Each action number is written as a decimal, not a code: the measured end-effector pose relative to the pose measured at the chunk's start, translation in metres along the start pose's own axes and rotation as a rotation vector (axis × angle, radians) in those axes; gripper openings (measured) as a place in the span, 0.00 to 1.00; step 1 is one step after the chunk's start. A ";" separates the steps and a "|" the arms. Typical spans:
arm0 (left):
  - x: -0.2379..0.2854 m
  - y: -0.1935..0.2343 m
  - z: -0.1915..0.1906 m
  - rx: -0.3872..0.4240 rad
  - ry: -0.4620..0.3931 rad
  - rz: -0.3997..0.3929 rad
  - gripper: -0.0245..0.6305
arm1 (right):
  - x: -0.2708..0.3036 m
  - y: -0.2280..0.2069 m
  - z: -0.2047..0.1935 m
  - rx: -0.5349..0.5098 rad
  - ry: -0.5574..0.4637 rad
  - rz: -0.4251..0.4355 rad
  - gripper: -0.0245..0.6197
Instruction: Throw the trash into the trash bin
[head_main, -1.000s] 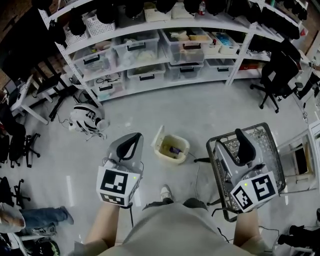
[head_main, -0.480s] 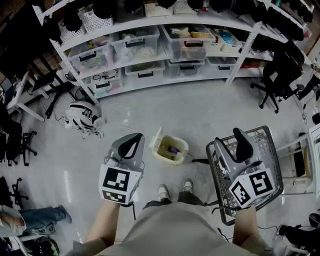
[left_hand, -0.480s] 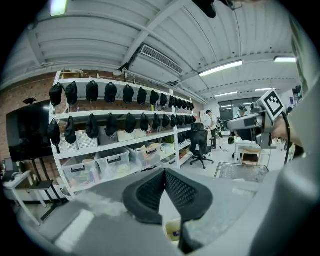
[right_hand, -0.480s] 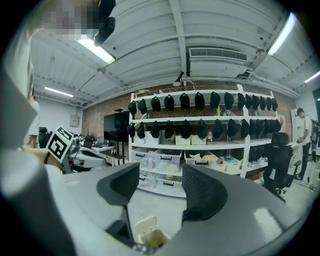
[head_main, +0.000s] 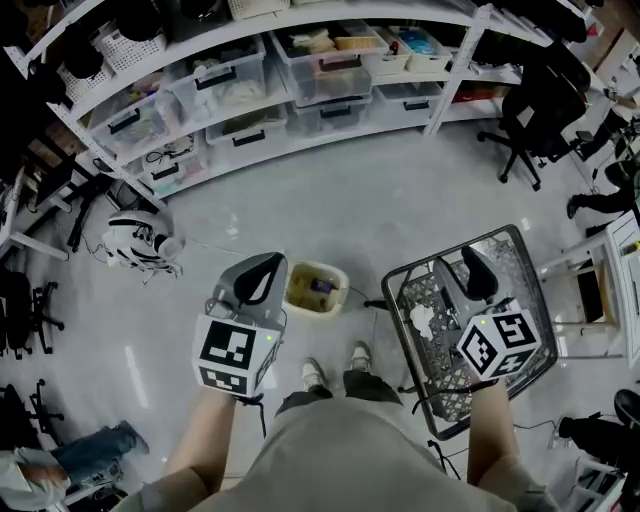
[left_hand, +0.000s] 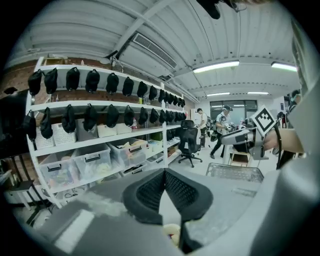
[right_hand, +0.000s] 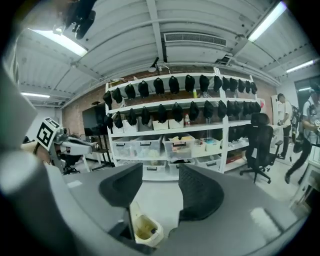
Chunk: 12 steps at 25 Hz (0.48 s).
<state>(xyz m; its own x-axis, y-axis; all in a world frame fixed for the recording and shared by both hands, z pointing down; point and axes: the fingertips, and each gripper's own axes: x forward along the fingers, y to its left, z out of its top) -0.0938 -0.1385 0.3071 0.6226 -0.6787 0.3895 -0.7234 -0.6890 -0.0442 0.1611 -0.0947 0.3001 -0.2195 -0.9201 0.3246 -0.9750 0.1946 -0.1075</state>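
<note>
The trash bin (head_main: 317, 290) stands on the floor (head_main: 350, 215) with its lid up, just ahead of the person's shoes (head_main: 313, 373). A small dark item lies inside it. The left gripper (head_main: 262, 272) hangs just beside the bin's left edge. In the left gripper view its jaws are pressed together at the tips with nothing pinched, and the bin (left_hand: 172, 233) shows below them.

The right gripper (head_main: 462, 272) is over the wire cart (head_main: 540, 300), which stands near the bin on the right with a strip of bare floor between them. Its jaws stand apart and are closing, with nothing between them. In the right gripper view the bin (right_hand: 145, 230) shows low between the jaws, well beyond them. A white crumpled piece (head_main: 423, 320) lies in the cart near its left rim, beside the gripper.

Past the bin the floor is open up to the shelves (head_main: 250, 120) of plastic boxes. An office chair (head_main: 540, 110) stands at the far right.
</note>
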 end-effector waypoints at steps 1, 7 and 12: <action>0.012 -0.008 -0.001 0.006 0.011 -0.019 0.04 | 0.002 -0.013 -0.012 0.006 0.022 -0.014 0.40; 0.081 -0.060 -0.030 0.041 0.102 -0.127 0.04 | 0.011 -0.076 -0.101 0.090 0.164 -0.079 0.40; 0.123 -0.097 -0.069 0.066 0.199 -0.195 0.04 | 0.017 -0.103 -0.191 0.170 0.305 -0.090 0.40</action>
<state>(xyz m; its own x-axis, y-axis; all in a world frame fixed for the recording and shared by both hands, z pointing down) 0.0319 -0.1373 0.4229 0.6726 -0.4728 0.5692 -0.5708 -0.8211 -0.0075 0.2510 -0.0655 0.4959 -0.1589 -0.7821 0.6026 -0.9765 0.0347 -0.2126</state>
